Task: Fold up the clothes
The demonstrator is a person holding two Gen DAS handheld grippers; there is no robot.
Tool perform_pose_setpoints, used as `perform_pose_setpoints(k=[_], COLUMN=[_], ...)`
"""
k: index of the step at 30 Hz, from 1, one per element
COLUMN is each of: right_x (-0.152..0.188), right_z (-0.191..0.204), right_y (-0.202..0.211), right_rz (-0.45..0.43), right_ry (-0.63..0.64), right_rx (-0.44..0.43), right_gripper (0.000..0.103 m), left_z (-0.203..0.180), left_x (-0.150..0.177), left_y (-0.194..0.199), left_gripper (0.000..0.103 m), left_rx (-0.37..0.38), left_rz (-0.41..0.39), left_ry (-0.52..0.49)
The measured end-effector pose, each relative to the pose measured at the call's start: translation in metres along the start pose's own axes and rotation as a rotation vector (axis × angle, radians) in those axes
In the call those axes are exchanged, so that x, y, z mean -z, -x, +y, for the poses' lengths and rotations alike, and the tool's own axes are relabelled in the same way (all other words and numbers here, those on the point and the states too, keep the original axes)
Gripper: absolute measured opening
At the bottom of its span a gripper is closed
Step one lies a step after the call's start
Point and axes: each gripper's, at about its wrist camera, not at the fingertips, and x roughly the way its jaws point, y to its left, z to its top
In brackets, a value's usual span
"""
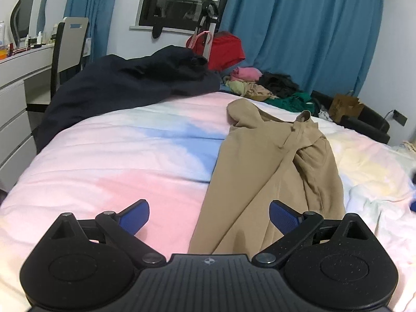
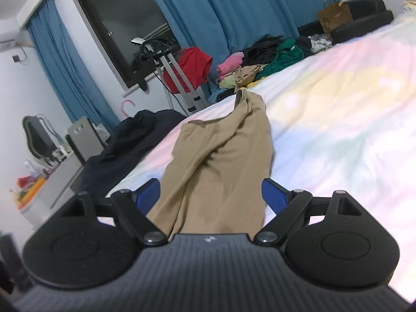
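Note:
A tan garment (image 1: 262,171) lies lengthwise on the pastel duvet (image 1: 117,161), crumpled at its far end. My left gripper (image 1: 209,217) is open low over the bed; the garment's near left edge lies between its blue pads (image 1: 283,219). In the right wrist view the same tan garment (image 2: 221,161) runs away from me, and my right gripper (image 2: 212,196) is open with the garment's near end lying between its wide-apart fingers (image 2: 273,195). Neither gripper holds the cloth.
A dark navy garment (image 1: 124,88) lies on the bed's far left. A heap of mixed clothes (image 1: 270,85) sits at the far edge by blue curtains. A red garment (image 1: 226,49) hangs on a stand. A white dresser and chair (image 1: 67,52) stand left.

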Motion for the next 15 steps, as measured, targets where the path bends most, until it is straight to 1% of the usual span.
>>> perform_pose_setpoints(k=[1, 3, 5, 6, 7, 10, 13, 15], right_x=[0.008, 0.023, 0.034, 0.038, 0.041, 0.041, 0.04, 0.04], right_z=[-0.003, -0.009, -0.017, -0.02, -0.022, -0.023, -0.021, -0.021], right_y=[0.009, 0.025, 0.028, 0.027, 0.027, 0.023, 0.022, 0.021], right_rz=[-0.001, 0.006, 0.045, 0.062, 0.073, 0.082, 0.076, 0.076], right_ry=[-0.012, -0.036, -0.06, -0.071, -0.08, -0.102, -0.106, -0.107], right_rx=[0.003, 0.009, 0.018, 0.026, 0.03, 0.023, 0.005, 0.007], right_gripper=[0.086, 0.087, 0.087, 0.087, 0.087, 0.087, 0.087, 0.087], left_z=[0.003, 0.016, 0.028, 0.036, 0.044, 0.064, 0.077, 0.081], left_x=[0.001, 0.002, 0.005, 0.008, 0.012, 0.024, 0.029, 0.032], left_y=[0.005, 0.013, 0.02, 0.021, 0.022, 0.02, 0.022, 0.022], left_gripper=[0.1, 0.1, 0.099, 0.098, 0.098, 0.091, 0.09, 0.089], left_rx=[0.0, 0.018, 0.037, 0.048, 0.054, 0.039, 0.064, 0.05], left_rz=[0.009, 0.045, 0.087, 0.123, 0.161, 0.279, 0.338, 0.384], left_ry=[0.013, 0.084, 0.156, 0.199, 0.244, 0.36, 0.455, 0.476])
